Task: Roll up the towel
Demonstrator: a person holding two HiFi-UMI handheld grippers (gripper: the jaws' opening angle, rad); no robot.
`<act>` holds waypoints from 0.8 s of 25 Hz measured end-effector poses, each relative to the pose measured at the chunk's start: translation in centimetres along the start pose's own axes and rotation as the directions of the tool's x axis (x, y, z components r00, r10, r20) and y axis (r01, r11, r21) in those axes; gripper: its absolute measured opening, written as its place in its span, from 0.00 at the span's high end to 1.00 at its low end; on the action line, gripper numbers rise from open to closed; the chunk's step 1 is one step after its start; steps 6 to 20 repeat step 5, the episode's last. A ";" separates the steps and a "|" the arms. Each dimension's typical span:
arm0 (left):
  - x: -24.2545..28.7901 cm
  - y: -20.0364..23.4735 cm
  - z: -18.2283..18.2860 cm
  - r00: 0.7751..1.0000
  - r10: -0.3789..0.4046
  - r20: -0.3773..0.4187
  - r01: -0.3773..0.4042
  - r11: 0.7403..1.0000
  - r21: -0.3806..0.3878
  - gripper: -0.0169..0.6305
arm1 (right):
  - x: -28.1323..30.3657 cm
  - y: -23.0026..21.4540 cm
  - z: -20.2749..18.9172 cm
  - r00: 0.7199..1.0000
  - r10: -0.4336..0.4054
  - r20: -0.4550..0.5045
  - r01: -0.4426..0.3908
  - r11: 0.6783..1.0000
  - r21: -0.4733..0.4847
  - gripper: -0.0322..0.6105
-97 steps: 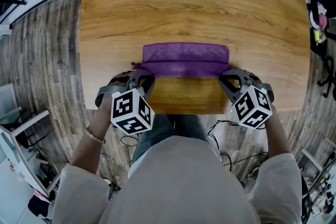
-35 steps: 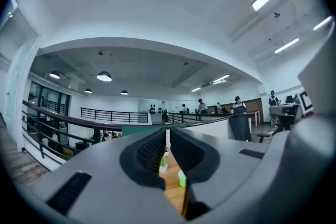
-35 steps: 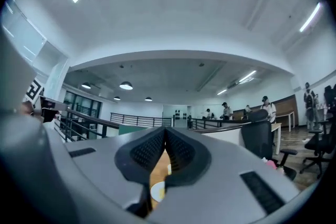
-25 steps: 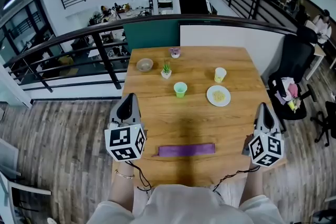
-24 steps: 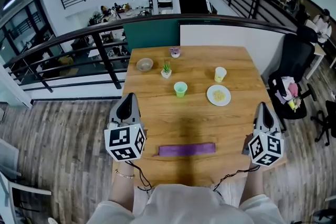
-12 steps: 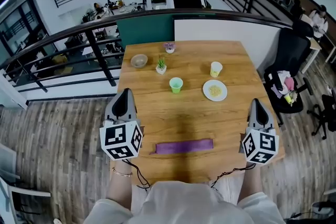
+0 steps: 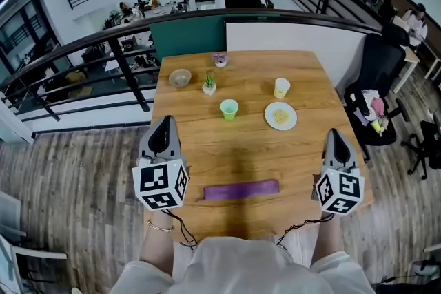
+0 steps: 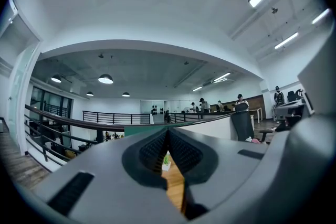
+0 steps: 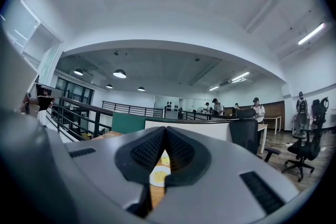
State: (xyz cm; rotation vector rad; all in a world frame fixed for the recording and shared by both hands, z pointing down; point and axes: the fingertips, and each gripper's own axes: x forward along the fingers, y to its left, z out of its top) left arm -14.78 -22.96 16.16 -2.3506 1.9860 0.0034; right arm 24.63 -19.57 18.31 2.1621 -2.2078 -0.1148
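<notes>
You hold your left gripper [image 7: 163,126] and right gripper [image 7: 335,135] level at the left and right edges of the table [image 7: 248,155], each with its jaws pressed together on nothing. The towel [image 7: 240,190] lies as a narrow purple strip near the table's near edge, between the 2 grippers and touching neither. Farther back stand a green cup [image 7: 229,108], a plate [image 7: 280,116], a yellow cup [image 7: 281,87], a bowl [image 7: 180,78] and a plant [image 7: 209,85].
</notes>
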 end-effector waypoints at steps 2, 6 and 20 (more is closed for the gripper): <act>0.0 0.2 -0.2 1.000 -0.001 -0.002 0.001 1.000 -0.004 0.97 | -0.1 0.3 0.0 1.000 0.002 -0.001 -0.002 1.000 0.000 0.95; 0.0 0.5 -0.6 1.000 -0.006 -0.008 0.006 1.000 -0.008 0.97 | -0.1 0.7 0.0 1.000 0.009 0.000 -0.009 1.000 0.006 0.95; 0.0 0.5 -0.6 1.000 -0.006 -0.008 0.006 1.000 -0.008 0.97 | -0.1 0.7 0.0 1.000 0.009 0.000 -0.009 1.000 0.006 0.95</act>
